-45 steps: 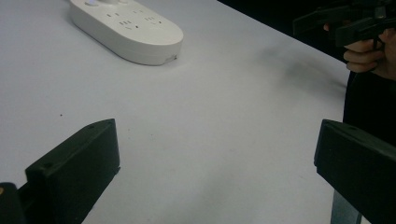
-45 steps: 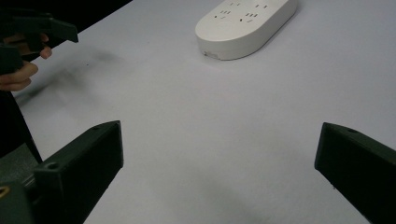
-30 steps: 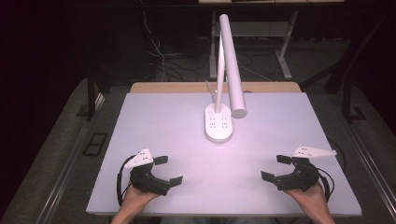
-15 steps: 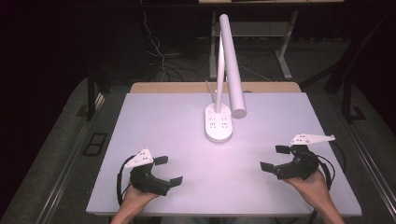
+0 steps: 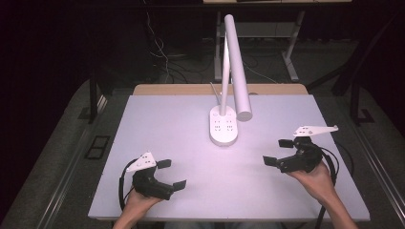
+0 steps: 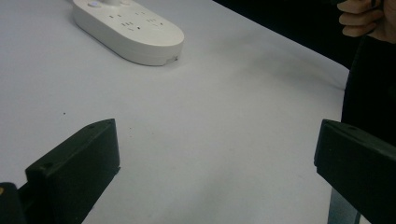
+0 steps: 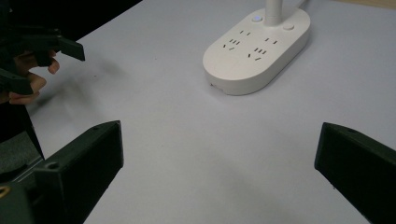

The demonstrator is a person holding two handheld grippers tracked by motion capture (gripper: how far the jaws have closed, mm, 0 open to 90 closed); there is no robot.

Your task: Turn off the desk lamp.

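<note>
Resting near the front edge of a white counter, the left gripper is sitting in the person's left hand with its jaws spread wide and nothing between them. The right gripper is hovering over the right side of the counter in the person's right hand, also released, its two black jaws wide apart and empty.

A white desk lamp is standing at the middle of the counter, toward the back, well apart from both grippers. Its oval base is lying flat on the counter and is carrying rows of socket openings on top. A thin stem is rising from the rear of the base, and a long tube-shaped lamp head is slanting down beside it.

In the left gripper view the base is lying ahead at upper left. In the right gripper view the base is lying ahead of the open jaws, with the left gripper at far left.
</note>
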